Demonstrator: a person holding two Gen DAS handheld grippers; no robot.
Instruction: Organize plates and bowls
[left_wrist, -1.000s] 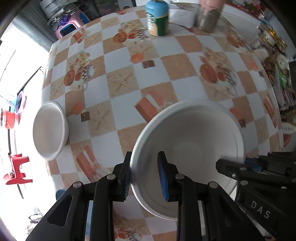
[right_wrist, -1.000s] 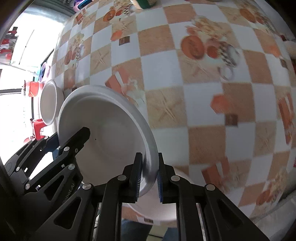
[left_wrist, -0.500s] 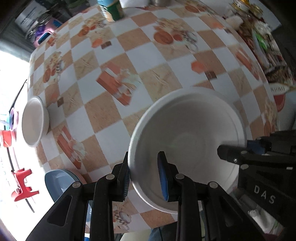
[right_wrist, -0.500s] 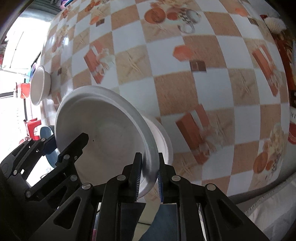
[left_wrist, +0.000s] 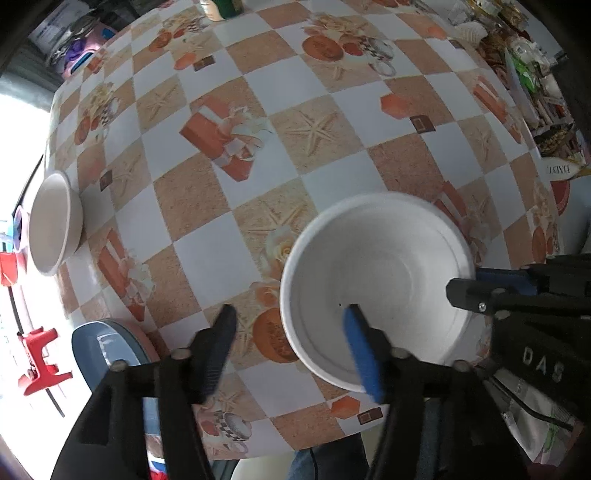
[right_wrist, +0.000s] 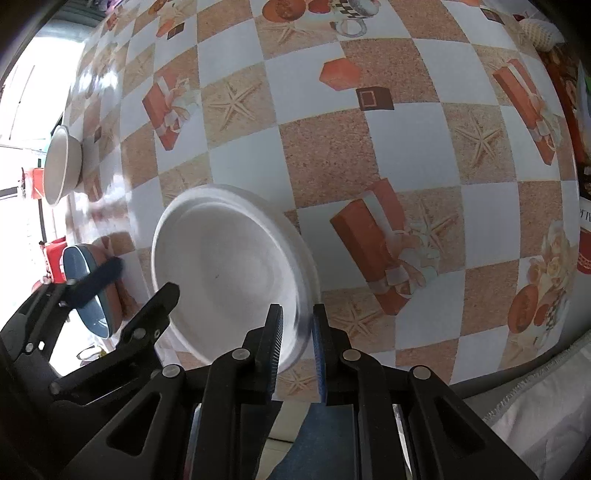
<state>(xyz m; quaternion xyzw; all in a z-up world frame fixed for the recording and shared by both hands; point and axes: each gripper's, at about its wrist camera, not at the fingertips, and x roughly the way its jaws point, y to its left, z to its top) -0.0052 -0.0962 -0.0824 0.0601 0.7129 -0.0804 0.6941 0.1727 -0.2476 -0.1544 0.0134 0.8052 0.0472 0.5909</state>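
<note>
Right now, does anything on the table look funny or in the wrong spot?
Yes. The blue round plate with the pinkish underside hangs over the checkered tablecloth's near edge, so it could tip off. The big white foam plate sits near that edge too, its rim between the right gripper's fingers.

We carry two black plastic grippers, angular and cut through with triangular openings. Our left gripper has fingers lined with ribbed blue pads. Silver screws dot the joints of our right gripper, and its body bears raised letters "DAS", with a thin black cable trailing below.
</note>
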